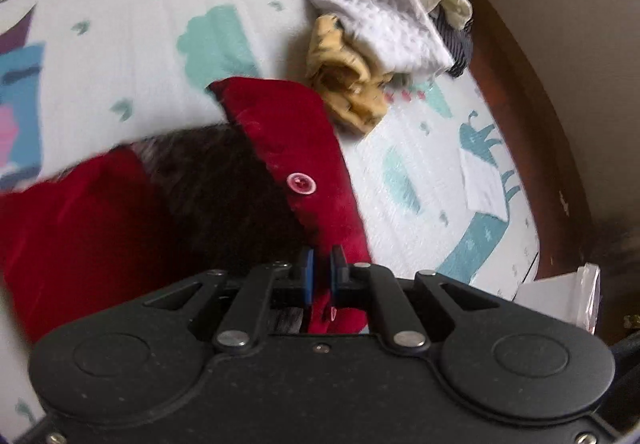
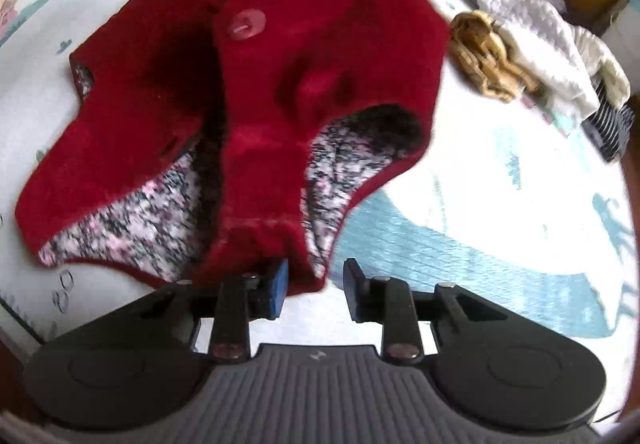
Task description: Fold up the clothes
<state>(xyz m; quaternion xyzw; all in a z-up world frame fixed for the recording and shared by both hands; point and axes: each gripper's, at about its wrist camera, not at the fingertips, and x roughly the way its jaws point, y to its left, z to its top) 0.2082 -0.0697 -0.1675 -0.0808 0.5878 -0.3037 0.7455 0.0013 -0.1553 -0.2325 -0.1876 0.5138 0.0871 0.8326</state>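
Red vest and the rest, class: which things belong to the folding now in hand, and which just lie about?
In the job:
red vest
left gripper, shut on its edge
right gripper, jaws around its hem

Lying about:
yellow garment
white textured cloth
striped garment
play mat

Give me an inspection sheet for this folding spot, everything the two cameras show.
Surface: printed play mat with teal animal shapes.
Job's things: red vest, pink buttons, floral lining showing.
Clutter: yellow garment, white textured cloth, striped piece piled beside the vest.
Grippers: left tool shut on the red vest's edge; right tool open around a vest corner.
Cables: nothing seen.
Surroundings: wooden floor, white box.
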